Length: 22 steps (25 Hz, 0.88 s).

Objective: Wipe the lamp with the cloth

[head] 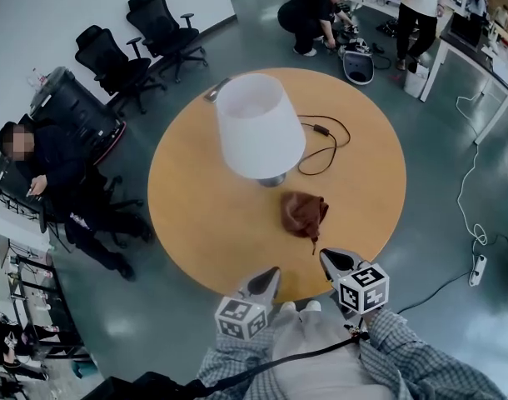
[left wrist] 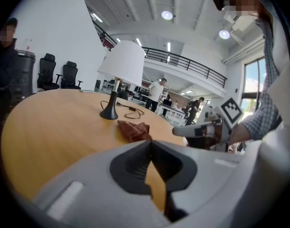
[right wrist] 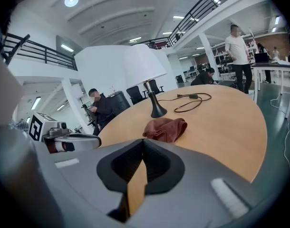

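Observation:
A table lamp with a white shade (head: 259, 125) (left wrist: 122, 64) (right wrist: 142, 64) and a dark base (left wrist: 109, 113) (right wrist: 158, 111) stands upright near the middle of the round wooden table (head: 204, 223). A crumpled brown cloth (head: 303, 212) (left wrist: 134, 129) (right wrist: 166, 128) lies on the table in front of the lamp. My left gripper (head: 273, 273) (left wrist: 151, 144) and right gripper (head: 324, 257) (right wrist: 143, 142) hover side by side at the table's near edge, both shut and holding nothing. The cloth is a short way beyond the right gripper's tips.
The lamp's black cable (head: 325, 144) loops across the table to the right of the lamp. A seated person (head: 58, 169) and office chairs (head: 141, 44) are at the left; other people (head: 312, 15) work at the back. A power strip (head: 478, 269) lies on the floor at right.

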Tool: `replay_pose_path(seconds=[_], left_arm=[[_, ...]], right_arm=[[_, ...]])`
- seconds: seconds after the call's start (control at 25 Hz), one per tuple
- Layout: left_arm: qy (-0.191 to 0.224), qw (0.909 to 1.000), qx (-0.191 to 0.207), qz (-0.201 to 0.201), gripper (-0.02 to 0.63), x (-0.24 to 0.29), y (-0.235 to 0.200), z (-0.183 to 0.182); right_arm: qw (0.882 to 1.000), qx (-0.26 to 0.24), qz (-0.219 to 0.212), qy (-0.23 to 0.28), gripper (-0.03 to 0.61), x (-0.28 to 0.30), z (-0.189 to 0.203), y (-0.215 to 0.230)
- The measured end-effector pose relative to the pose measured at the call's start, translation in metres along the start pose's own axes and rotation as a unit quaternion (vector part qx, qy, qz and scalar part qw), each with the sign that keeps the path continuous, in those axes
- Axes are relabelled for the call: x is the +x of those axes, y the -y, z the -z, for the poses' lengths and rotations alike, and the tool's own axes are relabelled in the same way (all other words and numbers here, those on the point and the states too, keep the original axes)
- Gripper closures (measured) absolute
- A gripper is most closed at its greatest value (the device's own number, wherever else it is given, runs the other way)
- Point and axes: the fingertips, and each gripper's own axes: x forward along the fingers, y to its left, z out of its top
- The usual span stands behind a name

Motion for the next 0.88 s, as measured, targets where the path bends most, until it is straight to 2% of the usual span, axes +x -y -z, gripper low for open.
replay_pose_path(seconds=[0.2, 0.4, 0.6, 0.88], left_arm=[[-0.006, 0.9999, -0.008, -0.011, 0.614, -0.006, 0.006, 0.013], [-0.007, 0.9999, -0.007, -0.007, 0.614, 0.001, 0.002, 0.011], [0.007, 1.0, -0.005, 0.002, 0.614, 0.015, -0.011, -0.007], [0.004, 0.9997, 0.004, 0.026, 0.614, 0.03, -0.043, -0.029]], right_arm=[[1.0, 0.0, -0.007, -0.001, 0.574, -0.007, 0.005, 0.0], [1.0, 0.002, -0.001, -0.002, 0.574, -0.005, 0.004, 0.006], [1.0, -0.002, 0.015, 0.004, 0.574, 0.001, -0.009, 0.016], [0.999, 0.004, 0.037, 0.019, 0.574, 0.03, -0.032, 0.018]])
